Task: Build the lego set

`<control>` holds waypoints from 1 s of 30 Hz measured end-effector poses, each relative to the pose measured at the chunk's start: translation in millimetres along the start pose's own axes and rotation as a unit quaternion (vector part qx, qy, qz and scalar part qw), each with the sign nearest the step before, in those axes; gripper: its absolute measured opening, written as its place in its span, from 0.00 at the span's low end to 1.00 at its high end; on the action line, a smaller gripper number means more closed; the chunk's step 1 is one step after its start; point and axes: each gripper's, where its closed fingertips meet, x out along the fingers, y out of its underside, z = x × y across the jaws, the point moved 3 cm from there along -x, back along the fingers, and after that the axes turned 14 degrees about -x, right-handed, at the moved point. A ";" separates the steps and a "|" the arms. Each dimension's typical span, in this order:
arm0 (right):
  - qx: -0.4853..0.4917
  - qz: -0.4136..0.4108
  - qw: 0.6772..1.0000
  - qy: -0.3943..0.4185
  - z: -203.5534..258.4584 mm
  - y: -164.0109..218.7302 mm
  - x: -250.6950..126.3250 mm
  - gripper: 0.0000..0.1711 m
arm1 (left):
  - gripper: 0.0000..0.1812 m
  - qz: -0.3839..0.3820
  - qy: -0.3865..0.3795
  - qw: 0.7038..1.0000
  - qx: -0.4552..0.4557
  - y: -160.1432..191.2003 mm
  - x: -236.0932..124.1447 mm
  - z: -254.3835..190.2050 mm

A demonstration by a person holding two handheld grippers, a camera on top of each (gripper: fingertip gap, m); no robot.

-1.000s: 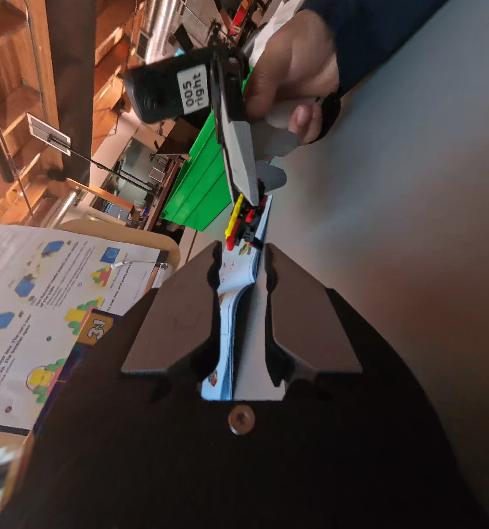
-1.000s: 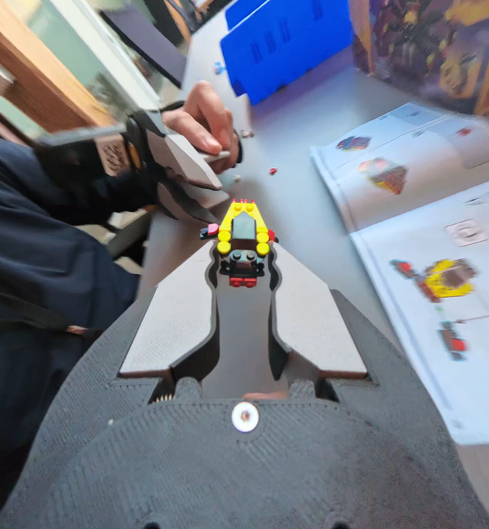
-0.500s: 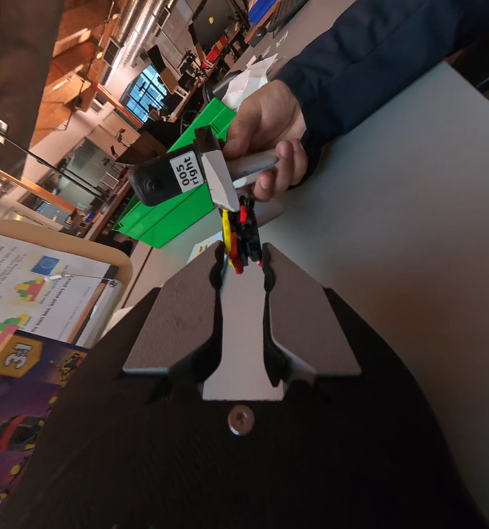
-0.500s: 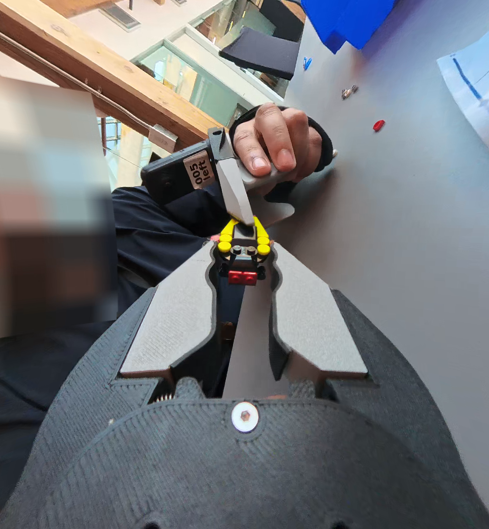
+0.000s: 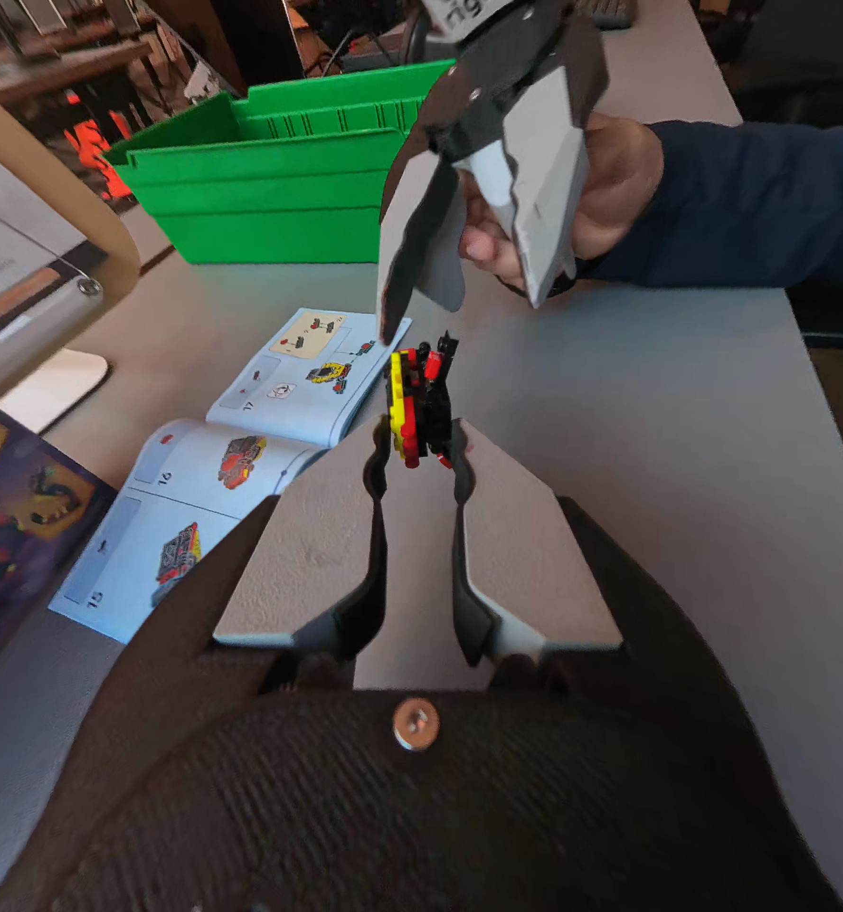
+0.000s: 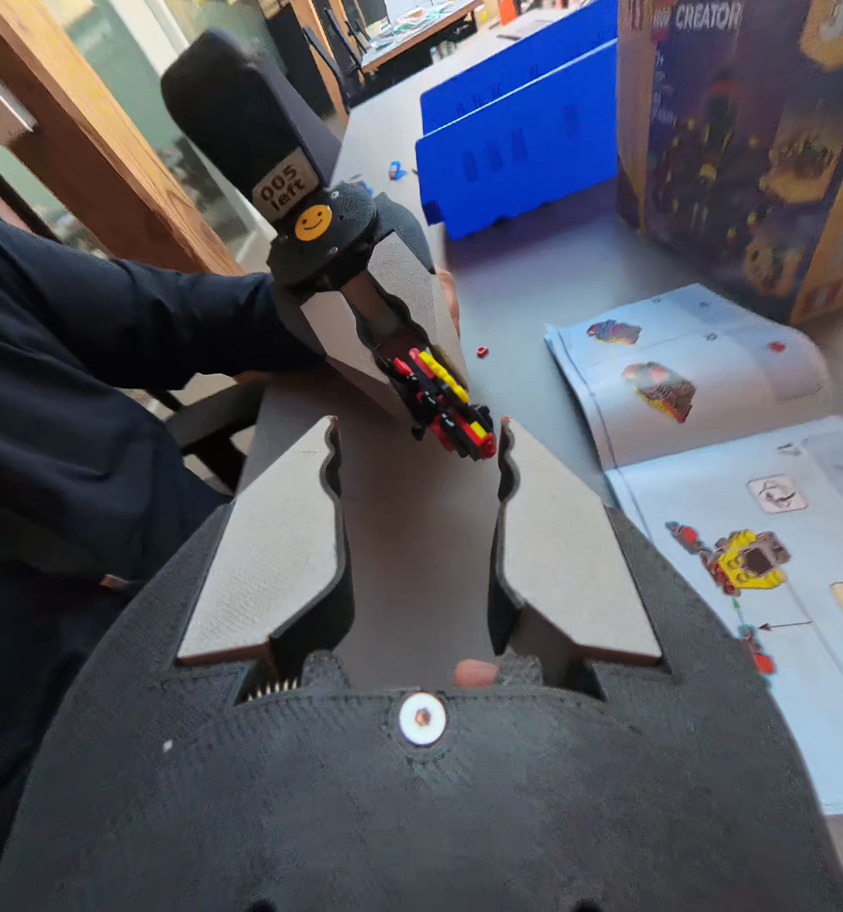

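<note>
Left gripper (image 5: 417, 434) fingers clench the lego model (image 5: 419, 404) above the worktop (image 5: 631, 444). Right gripper (image 6: 417, 429) fingers spread, empty. Only right view shows blue bins (image 6: 518, 148); left shows green bin (image 5: 271, 197). Bare worktop rightward.

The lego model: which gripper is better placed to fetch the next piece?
Probably right. The right gripper is open and empty, while the left gripper is shut on the lego model.

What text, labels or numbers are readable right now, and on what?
Not quoting writing; its bearers:
Left gripper: white sticker, legible.
Right gripper: sticker, cut off.
Box: printed title, partly blurred.
Booklet: page numbers, legible.
Sheet on stand: too blurred.
</note>
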 end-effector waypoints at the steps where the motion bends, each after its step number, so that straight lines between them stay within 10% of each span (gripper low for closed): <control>1: -0.034 0.009 0.999 0.019 1.8 -1.1 3.3 0.34 | 0.12 0.005 0.007 1.000 -0.015 0.8 0.6 -1.0; 11: -0.122 0.025 0.992 0.022 19.5 -2.2 21.2 0.03 | 0.12 0.035 0.031 0.999 -0.013 7.3 5.9 -13.6; 27: 0.046 0.004 0.996 -0.073 14.3 7.3 25.3 0.02 | 0.12 0.066 0.039 0.997 0.016 15.5 6.4 -17.8; 30: 0.026 -0.009 0.998 -0.052 11.0 2.0 19.0 0.17 | 0.12 0.061 0.039 0.997 0.000 13.8 5.5 -15.1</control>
